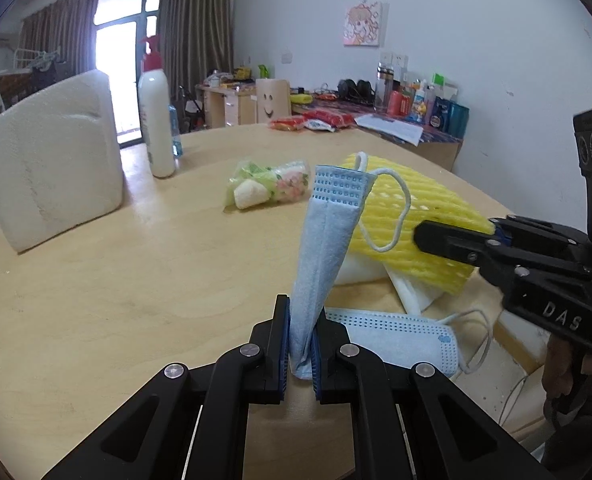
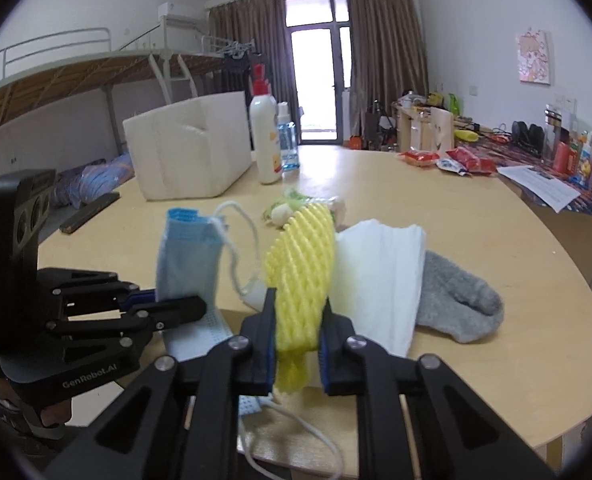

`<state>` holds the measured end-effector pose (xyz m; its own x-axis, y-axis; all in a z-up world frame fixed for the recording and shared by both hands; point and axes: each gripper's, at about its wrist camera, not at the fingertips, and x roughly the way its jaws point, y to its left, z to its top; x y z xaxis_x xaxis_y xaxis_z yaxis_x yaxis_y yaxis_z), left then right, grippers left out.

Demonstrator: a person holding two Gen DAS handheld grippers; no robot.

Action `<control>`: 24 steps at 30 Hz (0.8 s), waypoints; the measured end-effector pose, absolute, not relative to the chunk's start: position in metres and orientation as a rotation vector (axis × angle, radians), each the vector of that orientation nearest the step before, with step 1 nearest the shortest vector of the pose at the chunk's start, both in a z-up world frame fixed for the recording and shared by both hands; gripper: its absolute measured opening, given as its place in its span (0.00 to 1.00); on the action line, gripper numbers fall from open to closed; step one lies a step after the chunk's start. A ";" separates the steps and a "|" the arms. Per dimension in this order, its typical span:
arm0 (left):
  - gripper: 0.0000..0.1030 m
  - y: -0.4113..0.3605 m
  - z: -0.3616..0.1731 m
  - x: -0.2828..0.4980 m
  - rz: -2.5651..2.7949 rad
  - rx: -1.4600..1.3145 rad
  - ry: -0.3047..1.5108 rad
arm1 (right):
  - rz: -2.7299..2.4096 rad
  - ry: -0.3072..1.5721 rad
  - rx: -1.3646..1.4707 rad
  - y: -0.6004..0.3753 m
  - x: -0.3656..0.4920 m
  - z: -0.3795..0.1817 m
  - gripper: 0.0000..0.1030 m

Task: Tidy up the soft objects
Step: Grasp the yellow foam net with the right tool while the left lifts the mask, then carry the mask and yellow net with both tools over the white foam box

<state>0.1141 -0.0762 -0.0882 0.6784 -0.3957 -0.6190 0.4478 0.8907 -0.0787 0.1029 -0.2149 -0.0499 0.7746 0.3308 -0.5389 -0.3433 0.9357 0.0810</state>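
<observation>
My left gripper [image 1: 300, 344] is shut on a folded blue face mask [image 1: 328, 232] and holds it upright above the round wooden table [image 1: 116, 280]. It also shows in the right wrist view [image 2: 186, 264]. My right gripper [image 2: 298, 344] is shut on a yellow foam net [image 2: 300, 276], lifted over white tissue [image 2: 380, 276]. The net also shows in the left wrist view [image 1: 412, 208]. A second blue mask [image 1: 400, 340] lies flat on the table near the front edge. A grey sock [image 2: 456, 300] lies right of the tissue.
A white foam block [image 1: 52, 172] stands at the left with a white pump bottle [image 1: 156, 120] beside it. A packet of floral soft items [image 1: 268, 186] lies mid-table. A dark flat object [image 2: 90, 212] lies near the table's left edge.
</observation>
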 end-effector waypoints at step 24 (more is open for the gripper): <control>0.09 -0.035 0.000 0.055 -0.326 0.039 0.325 | 0.335 0.305 0.017 -0.215 0.056 0.023 0.18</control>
